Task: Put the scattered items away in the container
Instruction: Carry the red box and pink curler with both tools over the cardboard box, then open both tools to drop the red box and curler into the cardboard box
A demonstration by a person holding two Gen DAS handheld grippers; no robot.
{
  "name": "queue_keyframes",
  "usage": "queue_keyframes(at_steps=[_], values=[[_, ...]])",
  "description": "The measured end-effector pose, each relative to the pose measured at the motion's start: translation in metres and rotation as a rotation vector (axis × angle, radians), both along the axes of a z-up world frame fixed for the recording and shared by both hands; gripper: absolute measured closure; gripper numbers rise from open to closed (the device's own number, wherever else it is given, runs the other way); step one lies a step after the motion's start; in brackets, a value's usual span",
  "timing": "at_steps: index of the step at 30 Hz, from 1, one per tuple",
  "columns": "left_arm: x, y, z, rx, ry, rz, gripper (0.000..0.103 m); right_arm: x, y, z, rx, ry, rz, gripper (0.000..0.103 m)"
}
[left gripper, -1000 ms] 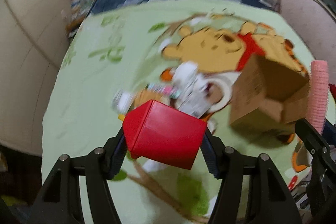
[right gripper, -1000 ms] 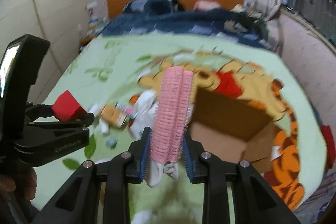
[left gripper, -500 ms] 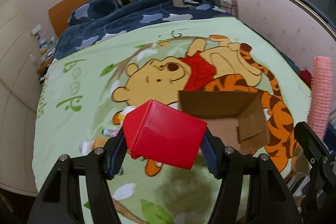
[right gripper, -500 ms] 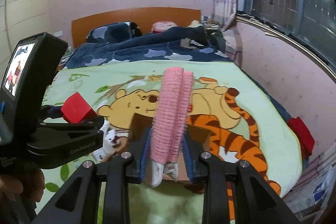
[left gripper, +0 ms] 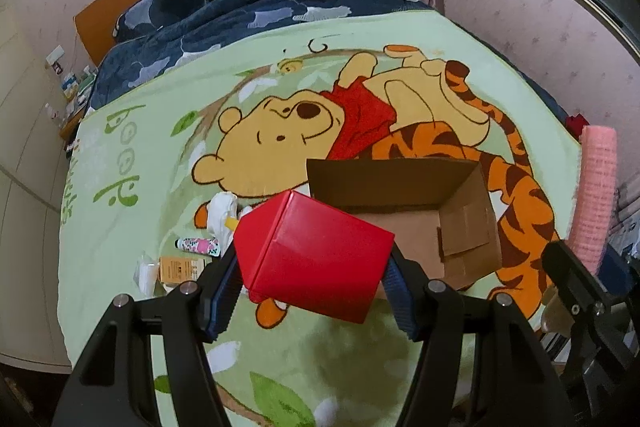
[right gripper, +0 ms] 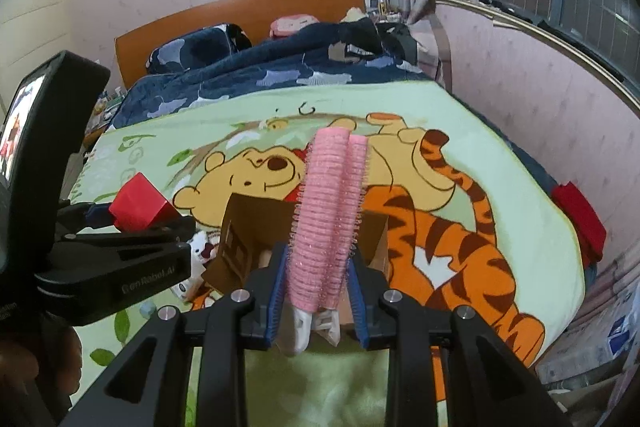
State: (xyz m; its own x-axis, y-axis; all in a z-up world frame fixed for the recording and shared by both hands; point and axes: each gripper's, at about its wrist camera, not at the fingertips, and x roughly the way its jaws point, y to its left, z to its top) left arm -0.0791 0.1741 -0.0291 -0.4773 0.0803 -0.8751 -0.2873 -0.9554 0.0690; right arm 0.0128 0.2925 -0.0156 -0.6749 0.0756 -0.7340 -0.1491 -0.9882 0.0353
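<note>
While your left tool (left gripper: 314, 297) grips the red box (left gripper: 316, 259) just short of the open cardboard box (left gripper: 404, 227) on the bed, your right tool (right gripper: 318, 301) clamps the pink hair clip (right gripper: 330, 219), pointing lengthwise at that opening.

Both views have swung from the item pile toward the cardboard box (left gripper: 404, 223). In the left wrist view the box, formerly at far right and blurred, now sits centred just behind the held red box (left gripper: 316, 259), its open interior visible. The scattered items (left gripper: 192, 255) have shifted to the left edge of the grip. In the right wrist view the pink hair clip (right gripper: 328, 223) now overlaps the box opening; headboard, window and far wall have come into frame. Motion blur gone.
</note>
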Motion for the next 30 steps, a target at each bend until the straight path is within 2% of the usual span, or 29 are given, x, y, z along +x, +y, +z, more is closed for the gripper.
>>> queue_keyframes(at_steps=[21, 30], values=[[-0.011, 0.005, -0.019, -0.014, -0.046, 0.006, 0.039, -0.009, 0.010, -0.016, -0.030, -0.049, -0.002, 0.075], [-0.026, 0.020, -0.040, -0.035, -0.090, -0.004, 0.039, -0.031, 0.020, -0.034, -0.016, -0.096, 0.017, 0.075]])
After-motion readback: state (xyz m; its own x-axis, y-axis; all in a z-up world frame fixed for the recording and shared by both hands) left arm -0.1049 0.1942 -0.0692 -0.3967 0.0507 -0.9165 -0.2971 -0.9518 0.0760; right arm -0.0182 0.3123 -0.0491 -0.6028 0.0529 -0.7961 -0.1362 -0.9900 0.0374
